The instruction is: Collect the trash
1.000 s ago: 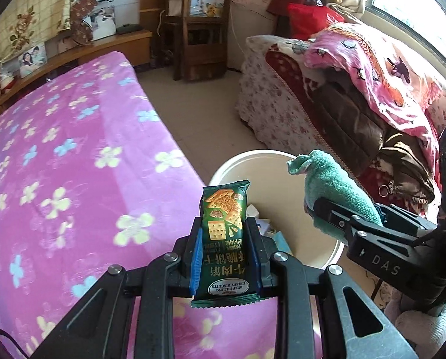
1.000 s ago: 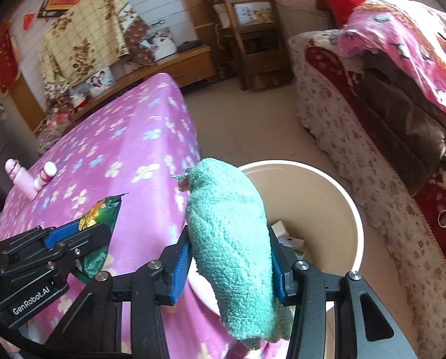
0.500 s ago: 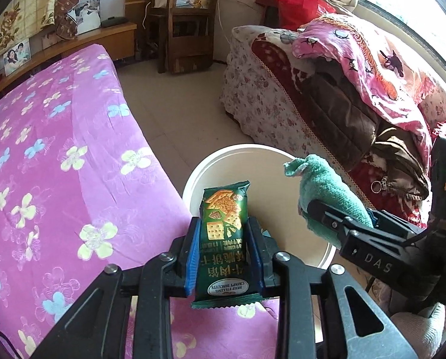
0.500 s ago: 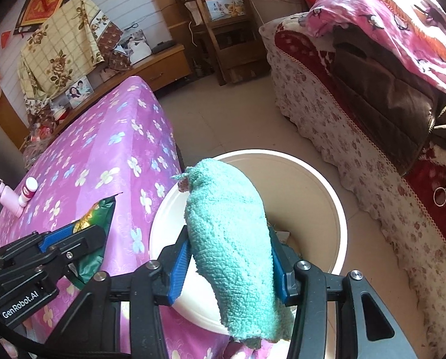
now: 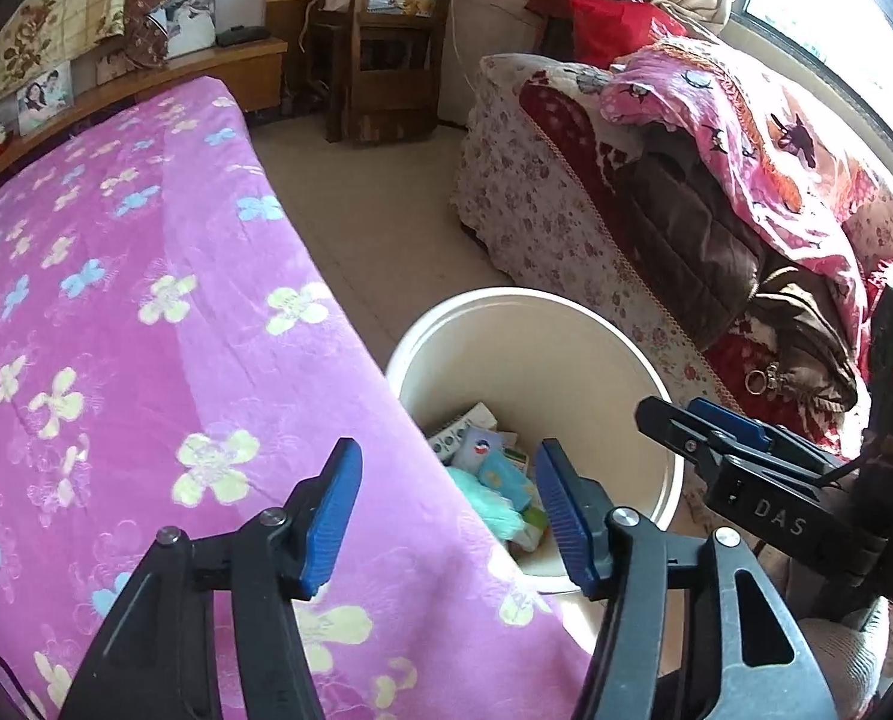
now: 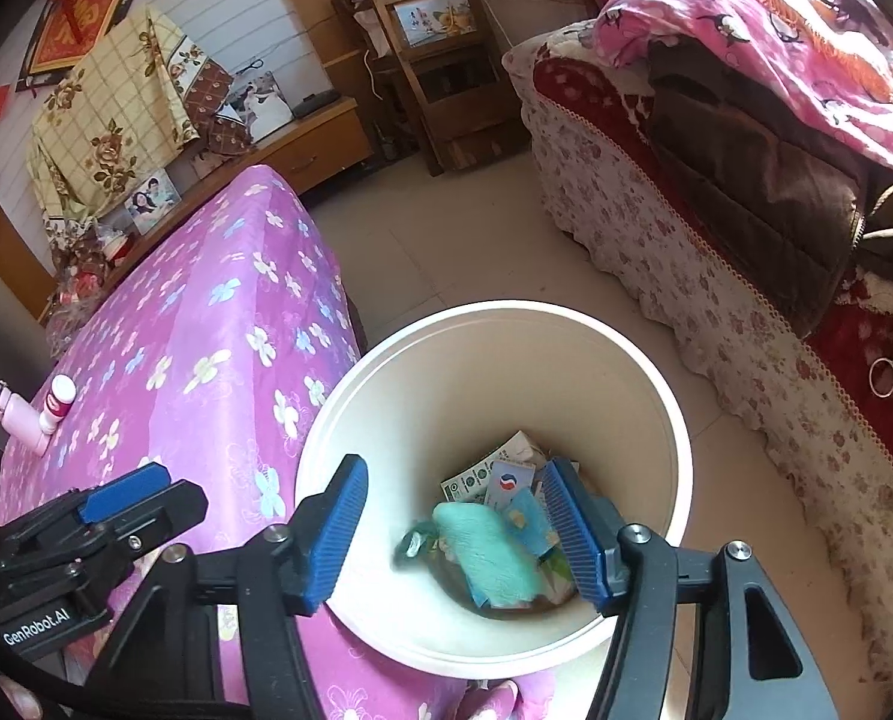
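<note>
Pink flowered bedspread (image 5: 146,330) fills the left; a white bucket (image 6: 656,396) stands on the floor against its edge. Both grippers hover above it: left gripper (image 5: 446,510) and right gripper (image 6: 455,531) have just spread their jaws, nothing between them. A teal cloth (image 6: 494,558) lies among wrappers (image 6: 494,474) at the bucket's bottom
</note>
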{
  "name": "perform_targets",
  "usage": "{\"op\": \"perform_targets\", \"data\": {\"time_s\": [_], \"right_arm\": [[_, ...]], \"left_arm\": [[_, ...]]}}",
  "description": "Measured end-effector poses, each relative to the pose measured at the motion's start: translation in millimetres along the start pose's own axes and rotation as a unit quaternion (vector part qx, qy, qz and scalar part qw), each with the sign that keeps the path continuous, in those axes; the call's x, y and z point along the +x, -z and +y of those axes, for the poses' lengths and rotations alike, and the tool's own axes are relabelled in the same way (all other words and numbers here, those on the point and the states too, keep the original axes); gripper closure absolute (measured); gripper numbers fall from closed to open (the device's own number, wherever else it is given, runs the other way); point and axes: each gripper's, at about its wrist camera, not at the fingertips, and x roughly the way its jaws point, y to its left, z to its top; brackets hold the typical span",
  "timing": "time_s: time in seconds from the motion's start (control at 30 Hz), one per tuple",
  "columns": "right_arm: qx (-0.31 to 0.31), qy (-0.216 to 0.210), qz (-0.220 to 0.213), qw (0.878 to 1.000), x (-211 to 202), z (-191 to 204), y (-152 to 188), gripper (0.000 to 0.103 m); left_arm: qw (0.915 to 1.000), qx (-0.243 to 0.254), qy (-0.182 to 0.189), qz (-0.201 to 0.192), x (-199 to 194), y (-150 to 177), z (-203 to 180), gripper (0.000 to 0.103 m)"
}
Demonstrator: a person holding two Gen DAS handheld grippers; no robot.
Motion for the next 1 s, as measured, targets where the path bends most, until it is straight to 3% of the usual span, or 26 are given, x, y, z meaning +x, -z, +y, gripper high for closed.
{"op": "perform_targets", "data": {"time_s": [0.3,0.57,0.7,0.83,1.0], "right_arm": [[-0.030,0.032,-0.041,0.998,-26,18,3,0.038],[-0.050,0.069,-0.121,0.989,-81,45,15,0.038],[-0.048,0.076,-0.150,0.984,-109,57,20,0.035],[-0.053,0.076,-0.174,0.980,-134,69,28,0.035],[-0.049,0.070,-0.197,0.977,-156,82,38,0.029]], "left_arm": [[0.9979,0.002,-0.046,-0.045,-25,5,8,0.039],[0.9908,0.019,-0.060,-0.120,-73,16,13,0.035],[0.9881,0.008,-0.049,-0.146,-99,22,19,0.028],[0.9827,0.014,-0.047,-0.179,-124,30,19,0.015],[0.9756,0.028,-0.061,-0.209,-151,43,20,0.015]]}}
